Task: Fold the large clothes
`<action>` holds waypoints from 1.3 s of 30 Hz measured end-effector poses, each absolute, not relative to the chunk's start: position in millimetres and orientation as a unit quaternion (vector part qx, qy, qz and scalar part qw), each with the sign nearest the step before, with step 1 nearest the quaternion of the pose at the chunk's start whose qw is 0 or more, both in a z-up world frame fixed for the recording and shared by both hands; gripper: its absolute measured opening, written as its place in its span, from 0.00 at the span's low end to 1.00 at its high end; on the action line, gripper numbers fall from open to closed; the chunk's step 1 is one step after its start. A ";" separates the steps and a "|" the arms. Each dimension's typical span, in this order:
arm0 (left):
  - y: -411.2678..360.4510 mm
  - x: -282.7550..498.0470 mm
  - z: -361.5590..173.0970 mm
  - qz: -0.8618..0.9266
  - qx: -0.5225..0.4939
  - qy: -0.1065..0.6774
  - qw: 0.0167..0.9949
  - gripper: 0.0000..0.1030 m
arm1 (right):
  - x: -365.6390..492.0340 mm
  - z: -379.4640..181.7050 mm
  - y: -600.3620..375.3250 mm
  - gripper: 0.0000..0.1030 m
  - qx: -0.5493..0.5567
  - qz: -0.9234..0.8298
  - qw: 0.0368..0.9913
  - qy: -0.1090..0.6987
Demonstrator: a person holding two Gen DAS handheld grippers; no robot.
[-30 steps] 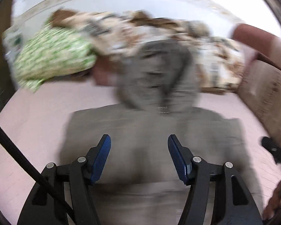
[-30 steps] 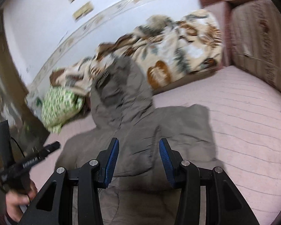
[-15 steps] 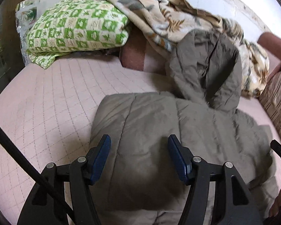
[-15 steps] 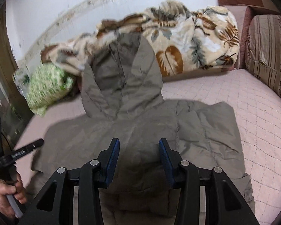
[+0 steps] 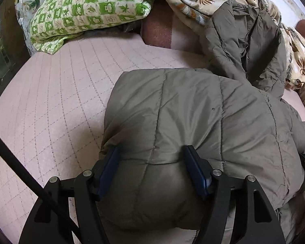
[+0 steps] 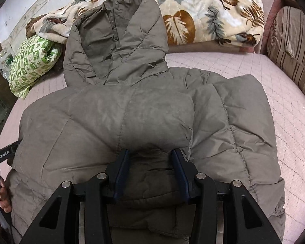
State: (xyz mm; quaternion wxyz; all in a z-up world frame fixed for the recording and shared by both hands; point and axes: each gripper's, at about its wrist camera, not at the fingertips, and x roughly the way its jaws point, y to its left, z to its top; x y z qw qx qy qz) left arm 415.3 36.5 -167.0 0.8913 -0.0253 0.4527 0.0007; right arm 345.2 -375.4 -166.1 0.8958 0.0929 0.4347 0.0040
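A grey-brown puffy hooded jacket (image 6: 132,109) lies on the pink quilted bed (image 6: 274,93), hood (image 6: 120,40) toward the far pillows. In the left wrist view the jacket (image 5: 193,111) fills the middle, its hood (image 5: 244,40) at the upper right. My left gripper (image 5: 151,154) is open, its blue pads straddling a bulge of the jacket's left side. My right gripper (image 6: 150,156) is open, pads either side of a fold at the jacket's near middle. I cannot tell whether the pads press the fabric.
A green-checked pillow (image 5: 87,10) and a leaf-print blanket (image 6: 203,14) lie at the bed's far end. A striped cushion (image 6: 292,46) stands at the right. A dark edge (image 5: 2,40) borders the bed's left. The left hand (image 6: 0,193) shows at the right wrist view's edge.
Both grippers have come down and closer to the jacket; the fabric now bulges between the pads of each. The left gripper has shifted toward the jacket's left side.
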 end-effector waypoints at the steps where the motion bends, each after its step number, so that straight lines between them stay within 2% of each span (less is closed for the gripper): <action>1: 35.9 414.2 -165.7 0.001 -0.023 0.450 0.893 0.65 | 344.5 -165.6 -376.1 0.46 0.093 0.003 0.896 0.435; 6: 38.9 396.7 -132.1 -0.019 -0.066 0.399 0.914 0.62 | 336.6 -147.7 -380.6 0.46 0.119 0.001 0.902 0.415; 9: 26.7 382.0 -109.2 -0.037 -0.059 0.354 0.933 0.62 | 324.2 -123.5 -371.5 0.46 0.116 0.017 0.922 0.369; 12: 3.8 372.0 -102.6 -0.069 -0.042 0.344 0.935 0.62 | 312.8 -111.2 -350.9 0.46 0.092 0.047 0.935 0.338; 20: -50.5 365.7 -135.4 -0.082 0.034 0.380 0.921 0.62 | 316.8 -136.4 -318.3 0.46 0.061 0.074 0.919 0.383; 27: -58.3 365.9 -147.9 -0.062 0.071 0.378 0.921 0.66 | 324.8 -157.9 -319.6 0.46 0.064 0.069 0.903 0.419; 39: -65.8 364.3 -152.5 -0.048 0.105 0.369 0.922 0.68 | 326.5 -163.6 -319.0 0.47 0.059 0.069 0.899 0.429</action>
